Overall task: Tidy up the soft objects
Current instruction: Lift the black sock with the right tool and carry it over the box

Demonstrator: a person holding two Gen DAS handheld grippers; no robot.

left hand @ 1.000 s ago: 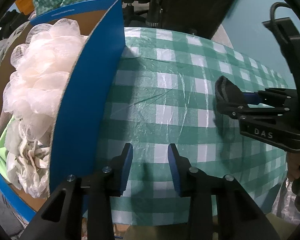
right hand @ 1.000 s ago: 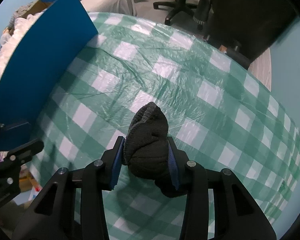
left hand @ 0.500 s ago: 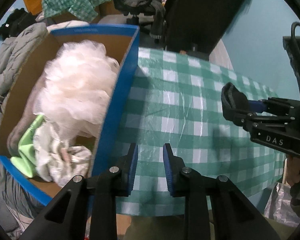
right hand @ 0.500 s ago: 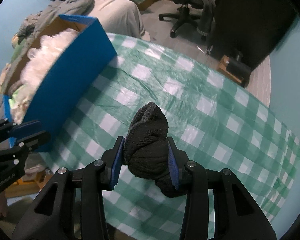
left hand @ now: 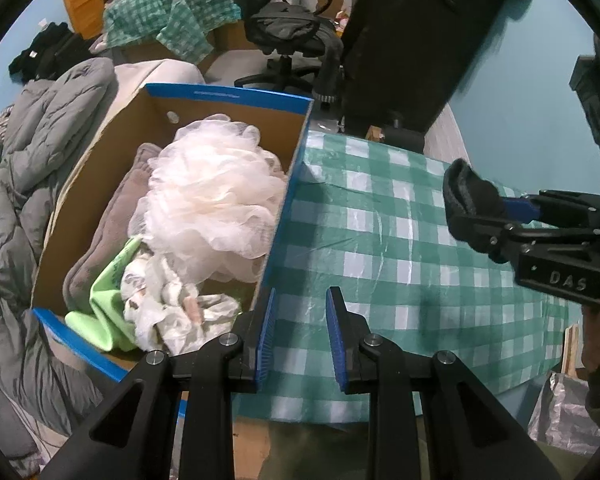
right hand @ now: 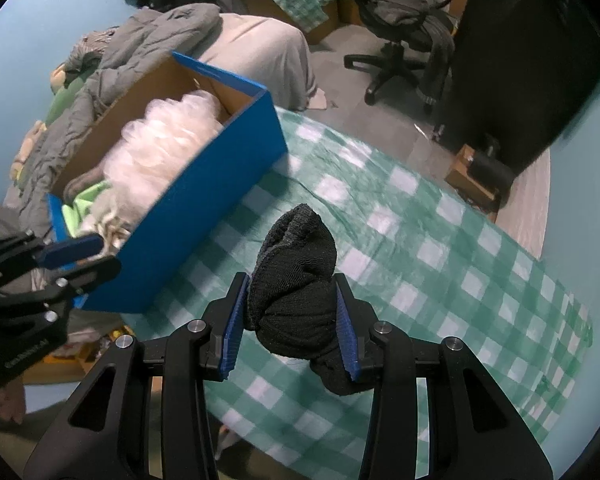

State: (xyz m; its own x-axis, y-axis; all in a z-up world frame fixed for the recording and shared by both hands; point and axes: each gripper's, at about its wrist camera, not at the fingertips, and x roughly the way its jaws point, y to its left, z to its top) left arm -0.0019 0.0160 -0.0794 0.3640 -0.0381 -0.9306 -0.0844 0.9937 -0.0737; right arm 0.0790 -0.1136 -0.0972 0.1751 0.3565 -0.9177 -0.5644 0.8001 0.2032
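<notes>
My right gripper (right hand: 290, 316) is shut on a rolled black sock (right hand: 296, 280) and holds it above the green checked tablecloth (right hand: 440, 264). The sock also shows in the left wrist view (left hand: 472, 204), in the right gripper (left hand: 496, 220). A blue cardboard box (right hand: 204, 184) stands at the table's left end (left hand: 288, 188). It holds a pale pink mesh pouf (left hand: 208, 200), a green cloth (left hand: 108, 296), a white patterned cloth (left hand: 168, 308) and a grey-brown cloth (left hand: 108, 220). My left gripper (left hand: 300, 320) is open and empty, above the box's right wall near the table's front edge.
A grey padded jacket (left hand: 24, 184) lies left of the box. An office chair (right hand: 404, 28) and a black panel (right hand: 520, 52) stand beyond the table. A silver bag (left hand: 556, 412) sits on the floor at the right. The tablecloth right of the box is bare.
Both grippers have risen and pulled back, so the box's inside now shows from above. The left jaws have narrowed a little. The right gripper still holds the sock.
</notes>
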